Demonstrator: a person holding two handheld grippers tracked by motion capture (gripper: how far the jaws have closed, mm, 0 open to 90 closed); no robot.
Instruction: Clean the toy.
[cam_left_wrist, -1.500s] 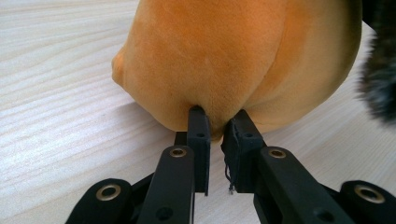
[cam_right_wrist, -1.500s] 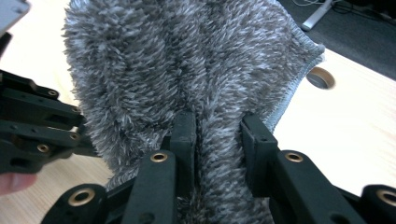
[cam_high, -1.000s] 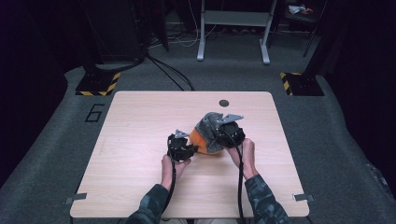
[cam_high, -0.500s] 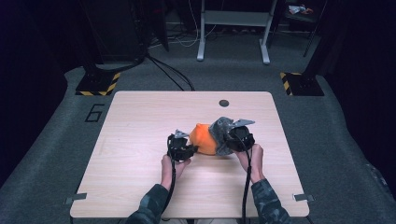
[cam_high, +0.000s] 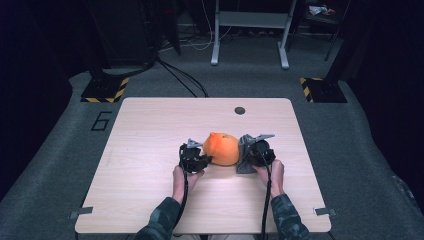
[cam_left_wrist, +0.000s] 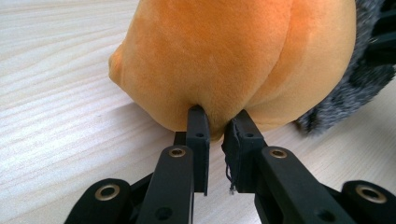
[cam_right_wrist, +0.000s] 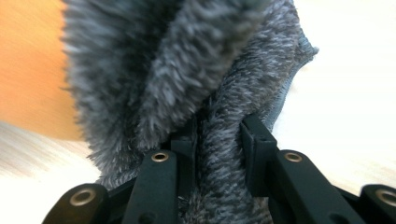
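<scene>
While the orange plush cushion (cam_high: 221, 149) sits mid-bench (cam_high: 150, 130), left tongs (cam_left_wrist: 215, 126) pinching its near seam and right tongs (cam_right_wrist: 219, 128) clenched on the grey fleece cover (cam_high: 245, 155) beside it, both look soft, light, best gripped by edges.

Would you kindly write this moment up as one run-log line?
left gripper: shut on orange plush toy | right gripper: shut on grey furry fabric | both on light wooden table

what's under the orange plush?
Bare wooden table: the orange plush rests on it. The left gripper pinches its lower edge; grey fur, held by the right gripper, lies beside it. The contact patch itself is hidden.
</scene>
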